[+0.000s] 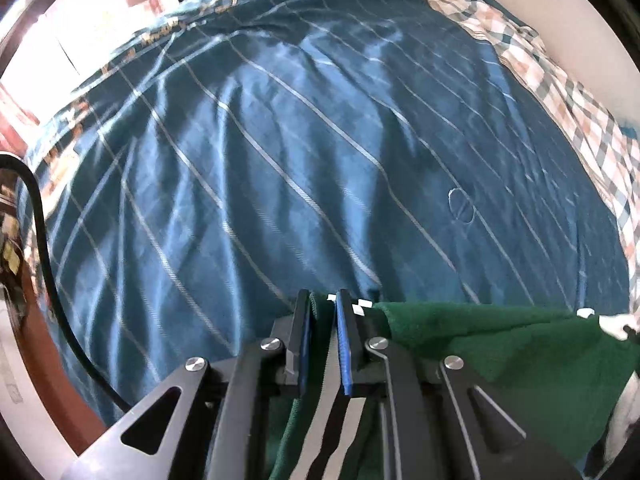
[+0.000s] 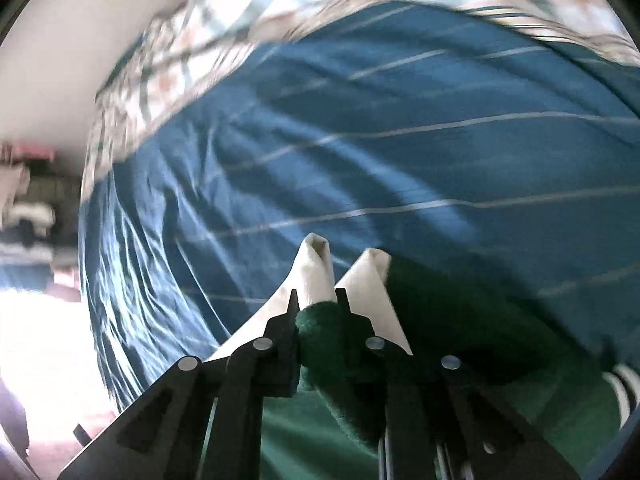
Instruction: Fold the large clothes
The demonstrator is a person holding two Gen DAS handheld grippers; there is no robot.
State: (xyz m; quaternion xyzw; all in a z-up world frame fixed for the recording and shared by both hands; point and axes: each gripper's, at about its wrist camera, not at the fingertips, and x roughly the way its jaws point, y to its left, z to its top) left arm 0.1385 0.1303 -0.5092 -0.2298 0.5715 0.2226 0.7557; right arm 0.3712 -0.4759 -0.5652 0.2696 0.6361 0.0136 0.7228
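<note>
A dark green garment (image 1: 500,344) with black-and-white striped trim hangs between my two grippers above the bed. My left gripper (image 1: 325,300) is shut on one edge of it; the green cloth and striped band run down between the blue-padded fingers (image 1: 343,344). My right gripper (image 2: 317,298) is shut on a bunched green part of the same garment (image 2: 324,332), with white cloth folds (image 2: 316,268) sticking out past the fingertips. The rest of the garment drops below both views.
A bed covered by a blue sheet with thin pale stripes (image 1: 320,140) fills both views. A checked quilt (image 1: 580,120) lies along its far edge by a white wall. A black cable (image 1: 44,248) hangs at the left. A sunlit floor (image 2: 36,340) lies left.
</note>
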